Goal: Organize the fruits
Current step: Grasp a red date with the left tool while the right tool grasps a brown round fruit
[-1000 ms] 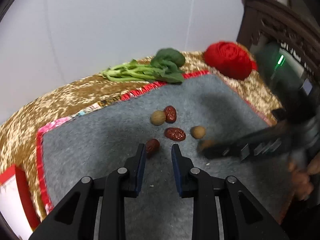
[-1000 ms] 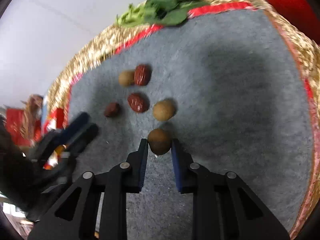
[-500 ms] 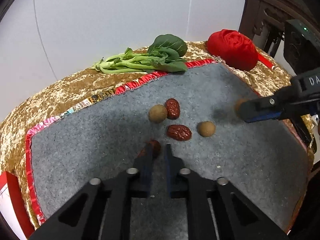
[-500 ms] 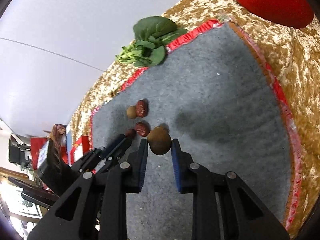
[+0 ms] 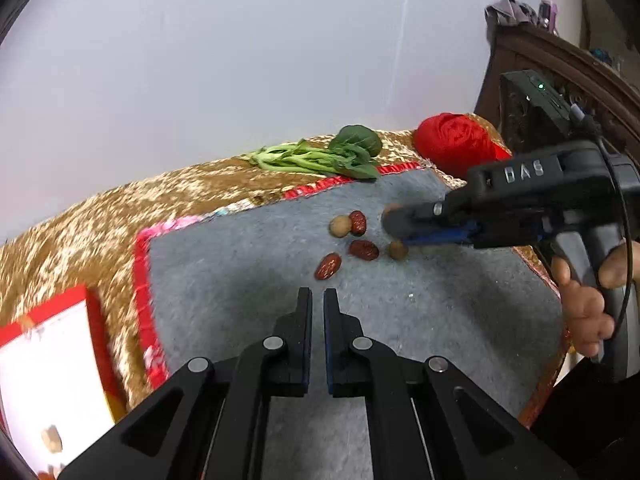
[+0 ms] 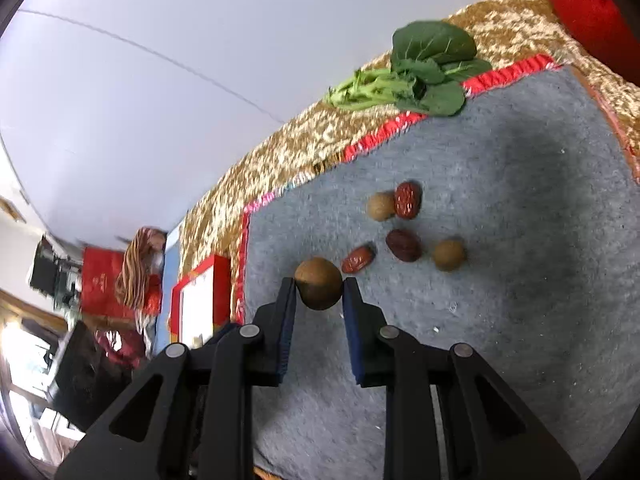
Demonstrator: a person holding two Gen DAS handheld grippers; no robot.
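Note:
In the left wrist view my left gripper (image 5: pixel 318 296) is shut with nothing between its fingers, held above the grey mat (image 5: pixel 420 340). Just beyond its tips a red date (image 5: pixel 328 266) lies on the mat. Two more dates (image 5: pixel 363 249) (image 5: pixel 358 222) and two tan longans (image 5: pixel 340 226) (image 5: pixel 398 250) lie further on. My right gripper (image 6: pixel 319 286) is shut on a brown longan (image 6: pixel 319 283), in the air close to the near date (image 6: pixel 358 259). In the left wrist view the right gripper (image 5: pixel 394 220) hangs over the group, its longan mostly hidden.
Leafy greens (image 5: pixel 324 156) and a red bundle (image 5: pixel 456 144) lie at the mat's far edge on gold cloth. A red-rimmed white box (image 5: pixel 44 364) stands left of the mat. Dark wooden furniture (image 5: pixel 560 68) rises at the right. A hand (image 5: pixel 584 304) grips the right tool.
My left gripper drew back and up; the date that sat between its tips now lies on the mat ahead. The right gripper carried its longan leftward over the group.

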